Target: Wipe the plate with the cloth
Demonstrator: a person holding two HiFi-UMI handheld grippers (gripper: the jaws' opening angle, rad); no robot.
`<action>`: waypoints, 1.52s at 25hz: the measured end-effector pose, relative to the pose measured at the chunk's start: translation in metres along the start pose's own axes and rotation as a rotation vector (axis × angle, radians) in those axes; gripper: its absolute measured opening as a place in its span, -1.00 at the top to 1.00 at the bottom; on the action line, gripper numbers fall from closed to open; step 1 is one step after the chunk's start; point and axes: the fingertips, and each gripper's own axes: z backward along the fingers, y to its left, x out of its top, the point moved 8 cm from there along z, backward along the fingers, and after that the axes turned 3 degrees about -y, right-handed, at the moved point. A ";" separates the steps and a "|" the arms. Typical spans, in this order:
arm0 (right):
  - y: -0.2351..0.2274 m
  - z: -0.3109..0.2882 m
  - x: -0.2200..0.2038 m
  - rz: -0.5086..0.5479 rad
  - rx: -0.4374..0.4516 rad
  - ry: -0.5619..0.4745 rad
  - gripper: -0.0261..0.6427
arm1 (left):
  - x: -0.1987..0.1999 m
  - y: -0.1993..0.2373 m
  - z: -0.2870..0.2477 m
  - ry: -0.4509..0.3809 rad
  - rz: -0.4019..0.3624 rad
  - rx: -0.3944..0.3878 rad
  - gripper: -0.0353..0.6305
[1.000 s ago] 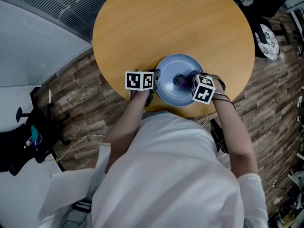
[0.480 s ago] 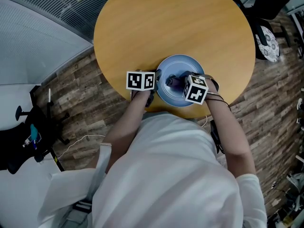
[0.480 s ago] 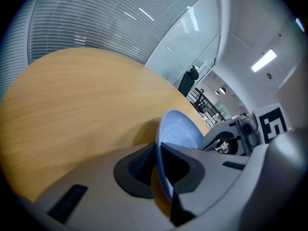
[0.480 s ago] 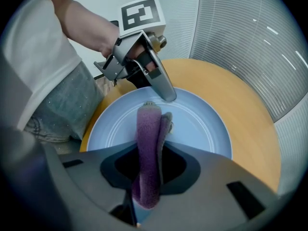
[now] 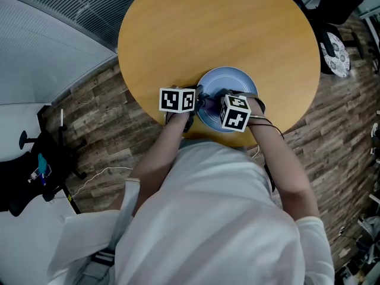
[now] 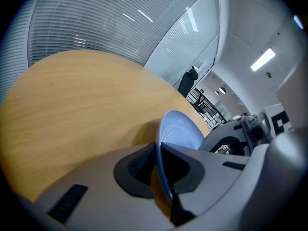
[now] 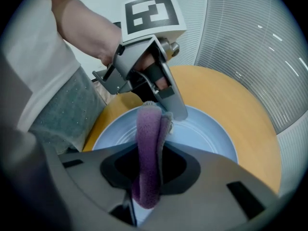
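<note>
Left tool point(image 6: 160, 170) clamped on rim of blue plate point(image 6: 182, 129); plate sits on worktop point(image 5: 219, 28) near front edge. Right tool point(image 7: 150, 170) clamped on purple cloth point(image 7: 148, 138), cloth tip over plate's left part, close beside left tool. Judged: wiping under way. Press cloth flat, sweep overlapping arcs toward centre and far rim. Hold rim firm against sliding or tipping. Avoid knocking tools together.

The plate point(image 7: 207, 138) is showing a smooth, glossy pale-blue glaze, probably ceramic, though the view is not settling this. The cloth point(image 7: 147, 158) is looking soft and fuzzy, like terry. The table point(image 5: 219, 28) is showing smooth wood with a satin finish. The left gripper point(image 6: 161, 150) is showing matt grey plastic and ribbed black pads point(image 6: 138, 163).
</note>
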 end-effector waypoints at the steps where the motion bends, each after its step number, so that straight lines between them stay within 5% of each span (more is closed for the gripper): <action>1: 0.002 -0.001 0.003 0.008 0.005 -0.002 0.64 | 0.000 0.000 0.000 -0.001 -0.001 0.000 0.81; 18: 0.018 0.001 -0.015 0.092 0.081 0.048 0.64 | -0.002 -0.002 -0.004 0.005 -0.007 -0.009 0.81; 38: 0.005 0.026 -0.077 0.043 0.029 0.118 0.64 | 0.001 -0.003 -0.007 0.010 -0.031 -0.017 0.81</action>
